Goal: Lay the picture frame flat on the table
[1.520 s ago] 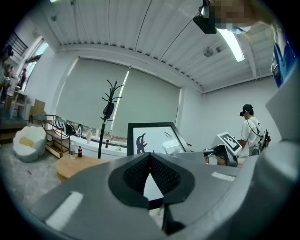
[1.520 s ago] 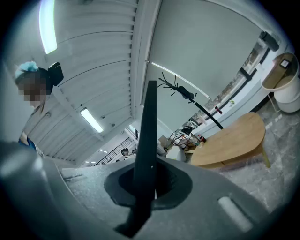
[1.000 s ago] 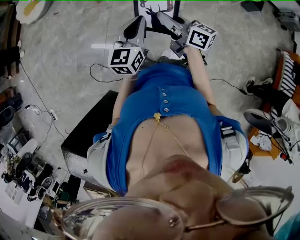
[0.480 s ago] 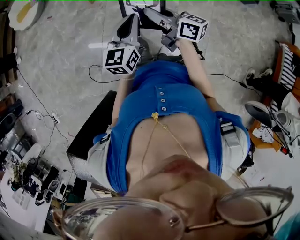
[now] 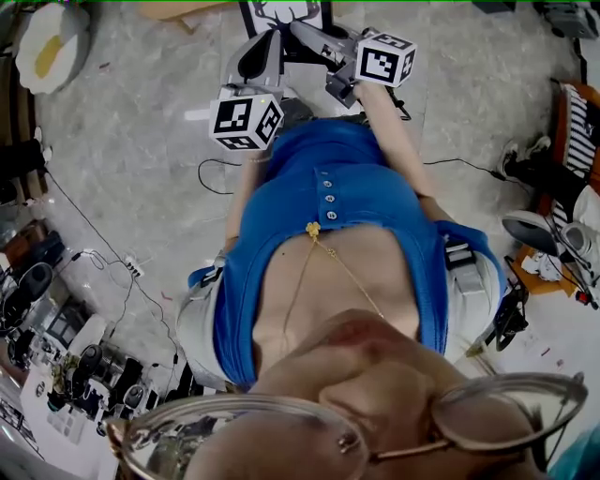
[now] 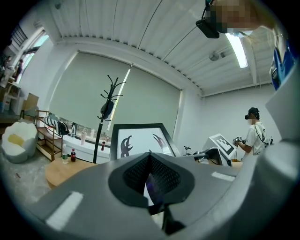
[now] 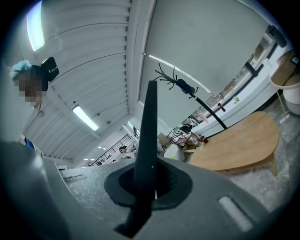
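The picture frame (image 5: 281,13), black-edged with an antler print, is held up off the floor at the top of the head view. My left gripper (image 5: 270,39) is shut on its lower edge. In the left gripper view the frame (image 6: 140,137) rises upright just beyond the left gripper (image 6: 150,158). My right gripper (image 5: 305,30) reaches in from the right and is shut on the frame's side. In the right gripper view the frame's dark edge (image 7: 149,117) stands as a thin bar clamped in the right gripper (image 7: 148,164).
A low wooden table (image 7: 239,140) stands ahead, also seen as the wooden table (image 6: 61,171). Behind it are a black coat stand (image 6: 108,105) and a white shelf. Another person (image 6: 255,133) stands at the right. Cables (image 5: 211,164) cross the floor; clutter (image 5: 56,356) lines the left.
Both grippers and the frame have stayed together and drifted slightly left in the head view. The black box on the floor at the left has slid out of sight.
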`<state>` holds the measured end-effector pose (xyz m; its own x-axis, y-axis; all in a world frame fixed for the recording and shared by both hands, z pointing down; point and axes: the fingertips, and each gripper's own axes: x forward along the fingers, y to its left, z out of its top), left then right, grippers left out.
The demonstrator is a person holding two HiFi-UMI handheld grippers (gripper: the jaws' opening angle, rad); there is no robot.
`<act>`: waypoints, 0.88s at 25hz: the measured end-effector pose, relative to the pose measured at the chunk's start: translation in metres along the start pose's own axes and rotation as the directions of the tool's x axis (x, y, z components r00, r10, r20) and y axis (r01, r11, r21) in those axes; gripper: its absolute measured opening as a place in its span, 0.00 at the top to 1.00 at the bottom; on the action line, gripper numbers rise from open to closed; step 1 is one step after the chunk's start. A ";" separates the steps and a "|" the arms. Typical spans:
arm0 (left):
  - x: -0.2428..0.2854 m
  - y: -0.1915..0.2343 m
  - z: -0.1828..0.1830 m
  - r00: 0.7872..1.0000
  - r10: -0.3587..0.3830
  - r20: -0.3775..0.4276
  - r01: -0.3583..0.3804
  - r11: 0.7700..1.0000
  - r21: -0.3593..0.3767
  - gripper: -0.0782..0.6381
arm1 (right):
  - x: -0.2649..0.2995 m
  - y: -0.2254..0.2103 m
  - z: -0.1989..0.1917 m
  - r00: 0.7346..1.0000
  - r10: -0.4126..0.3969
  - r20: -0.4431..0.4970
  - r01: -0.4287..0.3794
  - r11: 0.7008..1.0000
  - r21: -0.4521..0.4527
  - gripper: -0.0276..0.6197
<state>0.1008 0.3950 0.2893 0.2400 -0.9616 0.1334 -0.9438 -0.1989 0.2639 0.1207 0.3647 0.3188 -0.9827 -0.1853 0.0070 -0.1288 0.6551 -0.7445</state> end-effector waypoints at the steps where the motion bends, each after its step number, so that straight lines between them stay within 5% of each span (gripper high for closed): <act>1: 0.005 0.011 0.002 1.000 -0.006 -0.001 0.006 1.000 0.000 0.89 | 0.011 -0.004 0.002 1.000 -0.004 -0.003 0.004 1.000 -0.001 0.95; 7: 0.023 0.076 0.010 1.000 -0.028 -0.015 0.027 0.999 -0.024 0.89 | 0.085 -0.026 0.008 0.999 -0.023 -0.027 0.022 1.000 -0.018 0.95; 22: 0.026 0.102 0.007 0.998 -0.028 -0.052 0.026 0.999 -0.041 0.89 | 0.105 -0.043 0.015 0.999 -0.050 -0.020 0.050 0.999 -0.003 0.95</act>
<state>0.0094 0.3482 0.3133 0.2781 -0.9445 0.1751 -0.9272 -0.2163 0.3058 0.0256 0.3063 0.3422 -0.9774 -0.2036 0.0574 -0.1783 0.6469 -0.7415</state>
